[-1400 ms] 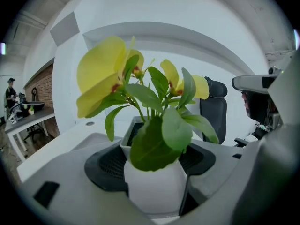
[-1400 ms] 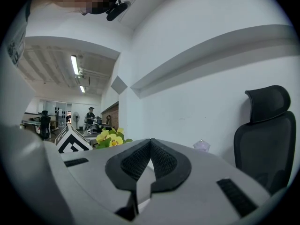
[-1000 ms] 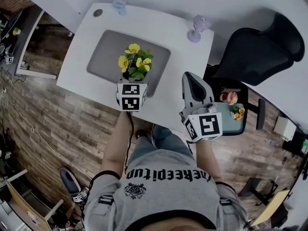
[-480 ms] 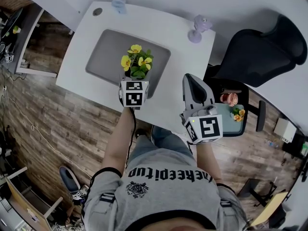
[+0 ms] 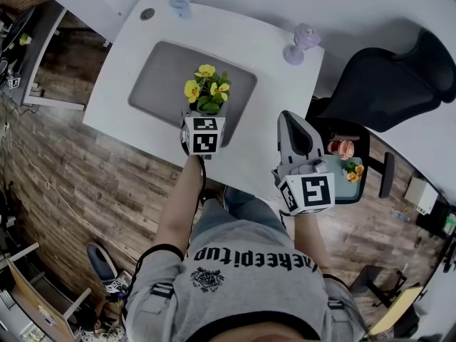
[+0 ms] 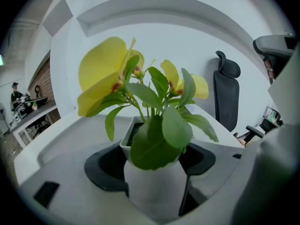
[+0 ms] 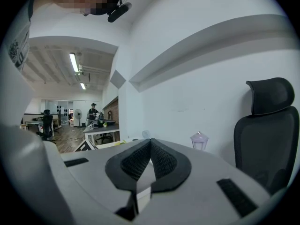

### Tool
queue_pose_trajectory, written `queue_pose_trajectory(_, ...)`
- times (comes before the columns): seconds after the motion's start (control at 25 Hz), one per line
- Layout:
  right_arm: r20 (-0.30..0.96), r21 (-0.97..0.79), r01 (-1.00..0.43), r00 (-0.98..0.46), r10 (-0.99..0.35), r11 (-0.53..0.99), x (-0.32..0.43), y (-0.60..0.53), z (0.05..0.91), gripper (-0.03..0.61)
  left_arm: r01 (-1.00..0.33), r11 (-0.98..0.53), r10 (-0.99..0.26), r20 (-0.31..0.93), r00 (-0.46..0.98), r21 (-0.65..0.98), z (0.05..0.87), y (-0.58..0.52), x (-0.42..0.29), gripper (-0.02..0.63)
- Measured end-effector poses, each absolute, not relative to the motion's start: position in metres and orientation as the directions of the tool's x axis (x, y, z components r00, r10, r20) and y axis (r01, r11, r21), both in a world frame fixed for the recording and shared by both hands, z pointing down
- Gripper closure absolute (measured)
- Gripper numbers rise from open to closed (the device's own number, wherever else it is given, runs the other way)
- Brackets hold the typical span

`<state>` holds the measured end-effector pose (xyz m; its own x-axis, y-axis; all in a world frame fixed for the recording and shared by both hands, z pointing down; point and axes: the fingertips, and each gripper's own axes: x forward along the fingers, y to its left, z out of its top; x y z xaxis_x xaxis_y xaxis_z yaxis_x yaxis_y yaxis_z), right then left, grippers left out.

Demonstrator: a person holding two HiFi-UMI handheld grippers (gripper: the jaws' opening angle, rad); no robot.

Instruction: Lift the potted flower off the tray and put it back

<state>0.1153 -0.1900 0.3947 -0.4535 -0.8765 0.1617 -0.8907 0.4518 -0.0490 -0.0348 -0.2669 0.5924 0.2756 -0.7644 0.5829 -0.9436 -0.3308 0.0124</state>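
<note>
A potted flower (image 5: 207, 91) with yellow blooms and green leaves in a small white pot (image 6: 151, 184) sits in my left gripper (image 5: 203, 123), whose jaws are shut on the pot's sides. In the head view the plant is over the near right part of the grey tray (image 5: 160, 77) on the white table (image 5: 267, 98); I cannot tell whether the pot touches the tray. My right gripper (image 5: 291, 120) is over the table's near right edge, apart from the plant, jaws shut with nothing between them (image 7: 150, 149).
A lilac lantern ornament (image 5: 299, 41) stands at the table's far right and a pale blue object (image 5: 179, 6) at its far edge. A black office chair (image 5: 388, 77) is to the right. A stool (image 5: 347, 168) with small flower pots stands beside the table.
The left gripper with the potted flower has moved forward over the tray. The right gripper has shifted slightly right and stays shut.
</note>
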Motion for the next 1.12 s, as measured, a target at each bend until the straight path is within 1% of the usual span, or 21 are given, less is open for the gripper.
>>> queue_pose_trajectory(0.64,0.185,-0.051,-0.889,-0.456,-0.870,0.455,0.110,-0.203,0.403,0.577,-0.949,-0.315,-0.770,0.587,0.250,-0.008,0.602,-0.277,-0.041,0.278)
queue_pose_trajectory(0.84,0.183,-0.049,-0.884,-0.466,-0.866,0.465,0.106,-0.208,0.401,0.577,-0.943,-0.330,-0.776,0.582,0.242,-0.049,0.603,-0.279,-0.041,0.278)
queue_pose_trajectory(1.12,0.185,-0.047,-0.881,-0.471,-0.863,0.471,0.102,-0.208,0.402,0.577,-0.929,-0.364,-0.773,0.576,0.266,-0.060,0.606,-0.279,-0.040,0.278)
